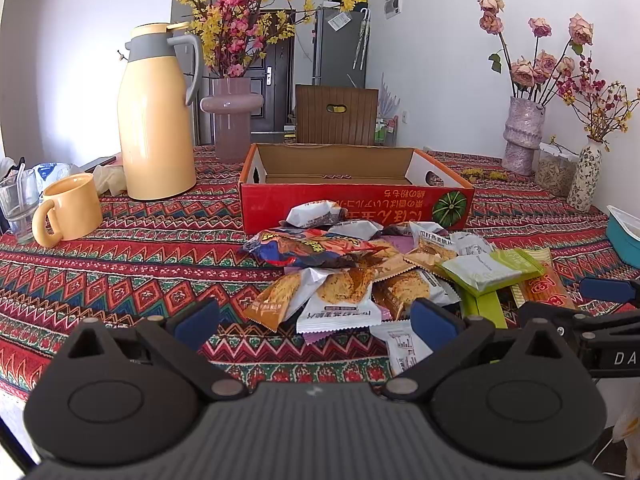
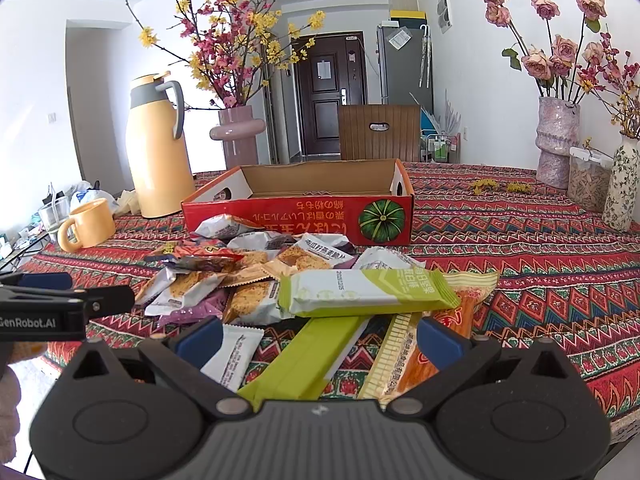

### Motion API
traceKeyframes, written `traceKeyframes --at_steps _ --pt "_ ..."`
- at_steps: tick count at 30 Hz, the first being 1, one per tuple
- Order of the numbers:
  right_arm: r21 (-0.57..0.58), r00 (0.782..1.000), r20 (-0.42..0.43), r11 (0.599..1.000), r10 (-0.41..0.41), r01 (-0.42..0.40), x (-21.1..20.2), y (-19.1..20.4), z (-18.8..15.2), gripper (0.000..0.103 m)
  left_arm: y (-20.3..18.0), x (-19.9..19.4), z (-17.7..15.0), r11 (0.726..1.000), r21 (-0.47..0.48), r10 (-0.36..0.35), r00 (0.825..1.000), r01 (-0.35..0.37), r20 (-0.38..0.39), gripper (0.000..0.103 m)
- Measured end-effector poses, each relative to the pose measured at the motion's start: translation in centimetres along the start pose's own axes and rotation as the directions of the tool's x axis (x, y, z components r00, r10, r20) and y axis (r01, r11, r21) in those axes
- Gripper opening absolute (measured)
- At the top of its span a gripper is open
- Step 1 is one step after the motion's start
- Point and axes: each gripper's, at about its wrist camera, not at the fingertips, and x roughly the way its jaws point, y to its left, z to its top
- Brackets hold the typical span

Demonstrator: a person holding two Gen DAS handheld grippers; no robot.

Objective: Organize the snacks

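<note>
A loose pile of wrapped snacks lies on the patterned tablecloth in front of an empty red cardboard box with a green pumpkin printed on its side. The same snack pile and red box show in the right wrist view. My left gripper is open, low over the near edge of the pile above a white biscuit packet. My right gripper is open too, hovering over a green bar wrapper and an orange stick packet. Neither holds anything.
A tall yellow thermos jug and yellow mug stand left of the box, with a glass beyond. Flower vases and a clear jar line the right side. A teal container sits at far right.
</note>
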Motion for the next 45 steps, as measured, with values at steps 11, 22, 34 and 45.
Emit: traceKeyframes --at_steps 11,22,34,45 --pt "-0.001 1.000 -0.001 1.000 0.000 0.000 0.0 0.0 0.0 0.103 0.0 0.0 0.0 1.000 0.000 0.000 1.000 0.000 0.000 0.103" --pt "0.000 1.000 -0.001 1.000 0.000 0.000 0.0 0.0 0.0 0.103 0.0 0.0 -0.1 1.000 -0.003 -0.001 1.000 0.001 -0.001 0.103" --pt "0.000 1.000 -0.002 1.000 -0.004 0.004 0.0 -0.1 0.0 0.103 0.0 0.1 -0.3 1.000 -0.007 -0.002 1.000 0.002 -0.006 0.103" --pt "0.001 0.998 -0.004 0.998 -0.069 0.069 0.1 -2.2 0.1 0.103 0.0 1.3 -0.1 1.000 -0.021 -0.004 1.000 0.004 -0.030 0.103"
